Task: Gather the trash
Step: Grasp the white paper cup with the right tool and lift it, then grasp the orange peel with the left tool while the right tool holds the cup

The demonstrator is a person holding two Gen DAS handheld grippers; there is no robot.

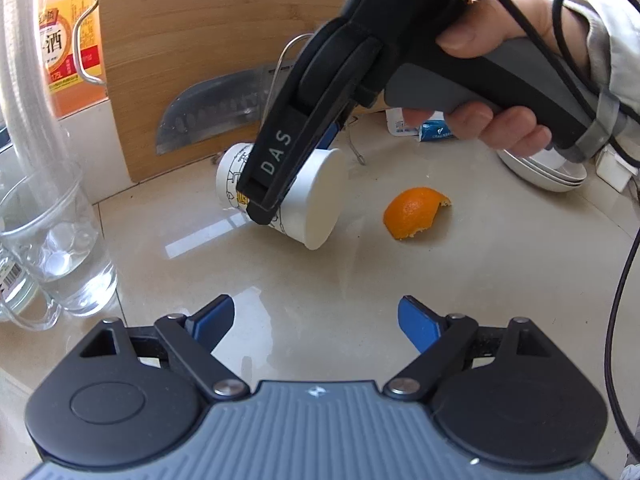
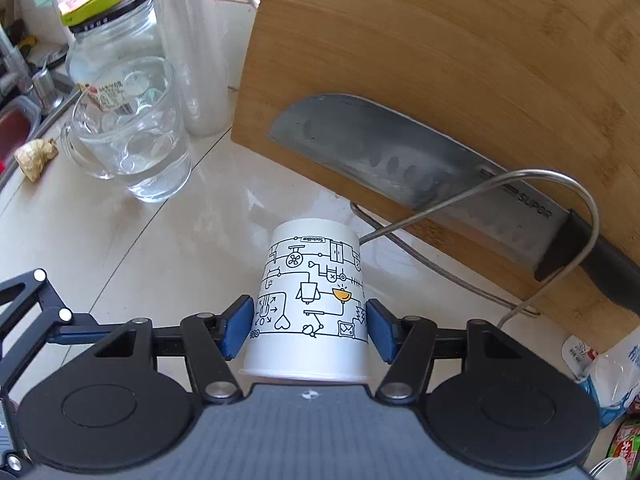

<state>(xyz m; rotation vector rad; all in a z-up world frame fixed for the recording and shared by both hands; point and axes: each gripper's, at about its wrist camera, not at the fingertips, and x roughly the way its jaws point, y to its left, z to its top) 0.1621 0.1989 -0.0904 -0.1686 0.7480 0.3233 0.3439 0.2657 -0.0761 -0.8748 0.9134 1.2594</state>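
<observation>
Here, white paper cup [image 2: 310, 304] (black line drawings), lying sideways

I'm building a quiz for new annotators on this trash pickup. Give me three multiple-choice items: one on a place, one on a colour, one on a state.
1. The knife leans against:
A) the cutting board B) the glass mug C) the bowls

2. The peel on the counter is:
A) green B) orange C) brown

3. The paper cup is:
A) upright B) crushed flat C) on its side

Answers:
1 A, the knife rests on the cutting board.
2 B, the peel is orange.
3 C, the paper cup lies sideways between the right gripper fingers.
</observation>
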